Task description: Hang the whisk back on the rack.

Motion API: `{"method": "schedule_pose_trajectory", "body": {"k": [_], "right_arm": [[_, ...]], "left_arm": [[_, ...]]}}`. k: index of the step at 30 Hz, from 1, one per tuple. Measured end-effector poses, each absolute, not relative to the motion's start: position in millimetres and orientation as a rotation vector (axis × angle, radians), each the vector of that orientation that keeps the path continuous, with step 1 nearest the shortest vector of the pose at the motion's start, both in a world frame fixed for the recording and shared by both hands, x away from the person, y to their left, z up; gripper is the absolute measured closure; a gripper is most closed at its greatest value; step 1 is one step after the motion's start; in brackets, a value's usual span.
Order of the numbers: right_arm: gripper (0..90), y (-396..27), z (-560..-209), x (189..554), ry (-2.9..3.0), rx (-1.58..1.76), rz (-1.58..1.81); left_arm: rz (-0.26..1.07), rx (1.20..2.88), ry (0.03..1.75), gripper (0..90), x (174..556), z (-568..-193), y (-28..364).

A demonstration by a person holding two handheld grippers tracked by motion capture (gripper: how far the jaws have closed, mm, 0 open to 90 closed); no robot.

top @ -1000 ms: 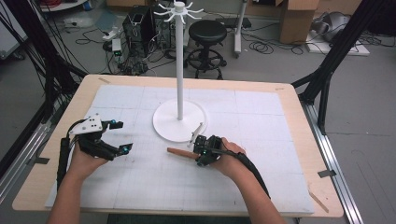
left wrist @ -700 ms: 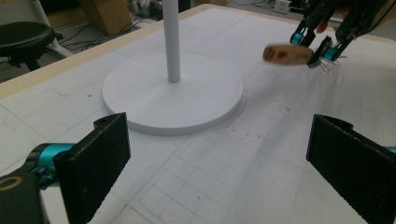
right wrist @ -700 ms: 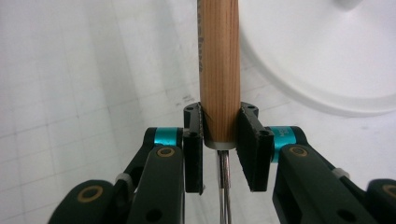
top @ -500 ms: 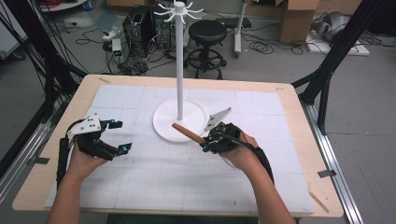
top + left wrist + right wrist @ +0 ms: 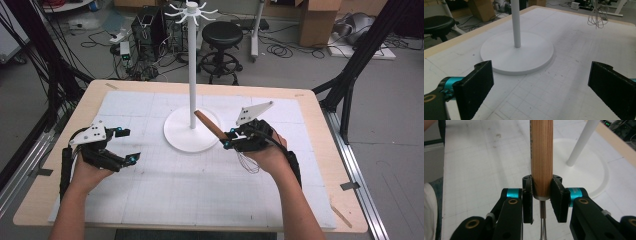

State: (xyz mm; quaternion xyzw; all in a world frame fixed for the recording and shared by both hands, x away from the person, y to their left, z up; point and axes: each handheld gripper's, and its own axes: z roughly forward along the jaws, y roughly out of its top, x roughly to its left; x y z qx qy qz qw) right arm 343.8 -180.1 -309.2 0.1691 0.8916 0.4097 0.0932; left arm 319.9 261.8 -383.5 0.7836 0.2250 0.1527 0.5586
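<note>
A whisk with a wooden handle and thin wire loops is lifted off the mat. My right gripper is shut on the handle's lower end. The handle slants up toward the white stand's pole; the wires hang under the hand. In the right gripper view the handle rises between the two pads of the right gripper, which press on it. My left gripper rests at the mat's left, open with nothing in it. Its left gripper view shows both wide-apart pads and the whisk wires hanging far off.
The white stand has a round base at the middle of the gridded mat and hooks on top. The wooden table edge frames the mat. A black stool, cables and boxes lie on the floor beyond.
My right hand has risen off the mat with the whisk and shifted right; the handle now tilts up beside the stand's pole. The left hand has kept still.
</note>
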Motion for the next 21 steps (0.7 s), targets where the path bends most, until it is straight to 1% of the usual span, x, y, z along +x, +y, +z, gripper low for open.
{"method": "schedule_pose_trajectory", "body": {"k": [13, 21], "right_arm": [[73.4, -198, -270, 356, 2.572, 0.509, 1.350], [73.4, -193, -249, 362, 2.547, 0.487, 1.392]], "left_arm": [[0.368, 1.855, 0.511, 6.9, 317, -379, 257], [0.367, 1.860, 0.508, 6.9, 318, -380, 256]]}}
